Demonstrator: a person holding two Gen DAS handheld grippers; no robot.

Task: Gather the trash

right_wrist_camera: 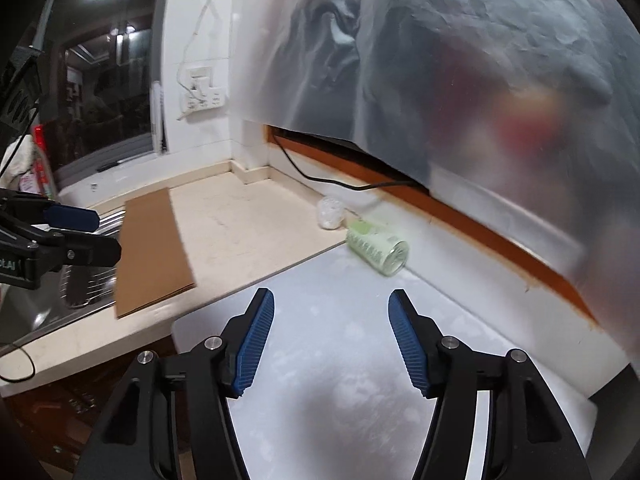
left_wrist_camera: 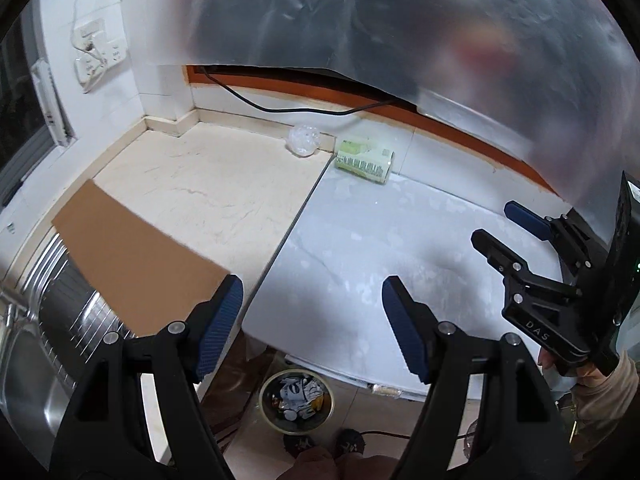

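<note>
A pale green labelled container point(left_wrist_camera: 364, 162) point(right_wrist_camera: 376, 250) lies on its side at the back of the white worktop point(left_wrist_camera: 380, 248) point(right_wrist_camera: 340, 380), against the wall. Just left of it sits a crumpled ball of clear plastic point(left_wrist_camera: 304, 140) point(right_wrist_camera: 330, 213). My left gripper point(left_wrist_camera: 312, 320) point(right_wrist_camera: 106, 232) is open with nothing between its blue pads, above the counter's front edge. My right gripper point(right_wrist_camera: 332, 336) point(left_wrist_camera: 496, 222) is open too and holds nothing, well short of the container. Down on the floor stands a round bin point(left_wrist_camera: 296, 400) with scraps in it.
A flat cardboard sheet point(left_wrist_camera: 140, 256) point(right_wrist_camera: 154, 252) lies across the beige counter and over the steel sink point(left_wrist_camera: 36, 360). A translucent plastic sheet point(left_wrist_camera: 400, 20) point(right_wrist_camera: 480, 80) hangs over the back wall. A black cable point(left_wrist_camera: 280, 110) runs along the wall; a socket point(right_wrist_camera: 202, 94) is on the left.
</note>
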